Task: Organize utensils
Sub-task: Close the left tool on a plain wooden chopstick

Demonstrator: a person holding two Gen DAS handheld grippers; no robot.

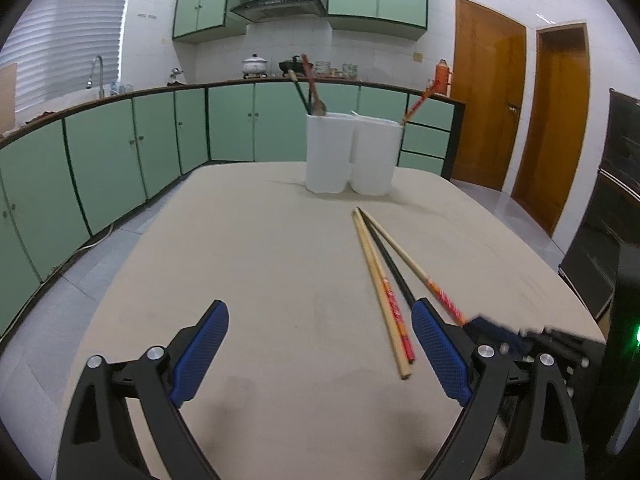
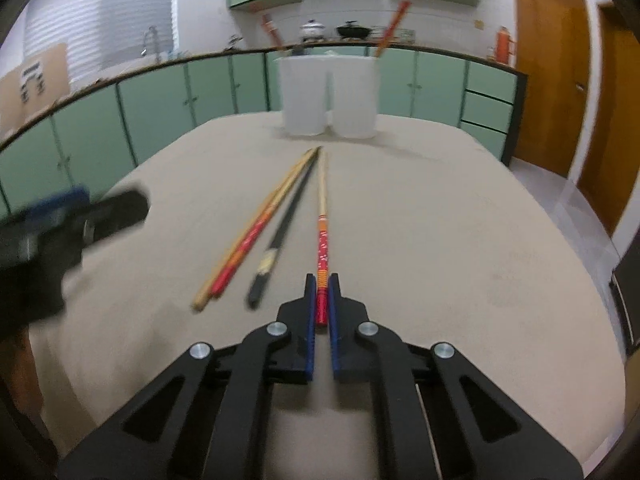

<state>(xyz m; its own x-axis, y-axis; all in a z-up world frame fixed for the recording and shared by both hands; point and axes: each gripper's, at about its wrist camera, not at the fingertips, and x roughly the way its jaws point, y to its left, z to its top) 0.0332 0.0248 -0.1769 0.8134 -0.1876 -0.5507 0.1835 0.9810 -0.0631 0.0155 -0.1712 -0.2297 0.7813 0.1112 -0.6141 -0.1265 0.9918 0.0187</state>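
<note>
My right gripper (image 2: 322, 294) is shut on the red patterned end of a wooden chopstick (image 2: 322, 200) that lies pointing toward the white two-part holder (image 2: 328, 96). To its left on the table lie a black chopstick (image 2: 286, 222) and a wooden pair with red ends (image 2: 256, 226). My left gripper (image 1: 320, 344) hangs open over bare table, with the wooden pair (image 1: 380, 284) and the black chopstick (image 1: 390, 264) just inside its right finger. The right gripper (image 1: 476, 322) shows blurred at the right. The holder (image 1: 352, 152) holds a spoon and chopsticks.
The beige table (image 1: 260, 260) ends shortly behind the holder. Green kitchen cabinets (image 1: 120, 160) curve round the left and back. Wooden doors (image 1: 488, 92) stand at the right, and a dark appliance (image 1: 612, 220) at the far right edge.
</note>
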